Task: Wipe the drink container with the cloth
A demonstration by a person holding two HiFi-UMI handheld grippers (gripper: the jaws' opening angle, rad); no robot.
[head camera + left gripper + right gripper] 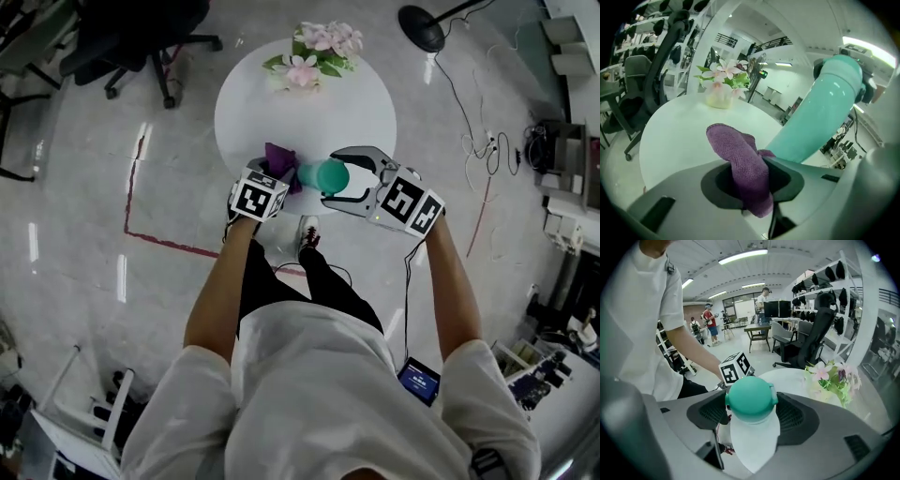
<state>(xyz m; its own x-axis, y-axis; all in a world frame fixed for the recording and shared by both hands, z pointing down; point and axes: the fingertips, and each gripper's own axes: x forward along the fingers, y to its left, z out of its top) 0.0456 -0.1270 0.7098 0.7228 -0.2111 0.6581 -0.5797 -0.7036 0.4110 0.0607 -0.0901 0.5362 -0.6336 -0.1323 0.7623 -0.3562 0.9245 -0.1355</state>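
White table (pixel 367 101); left gripper (pixel 753 186) fingers pinching purple cloth (pixel 735 149), right gripper (pixel 752 415) fingers clamping teal bottle (pixel 750 398).

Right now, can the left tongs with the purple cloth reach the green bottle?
Probably yes. The left tongs grip the purple cloth, and the green bottle, held in the right tongs, lies right beside it with nothing between them.
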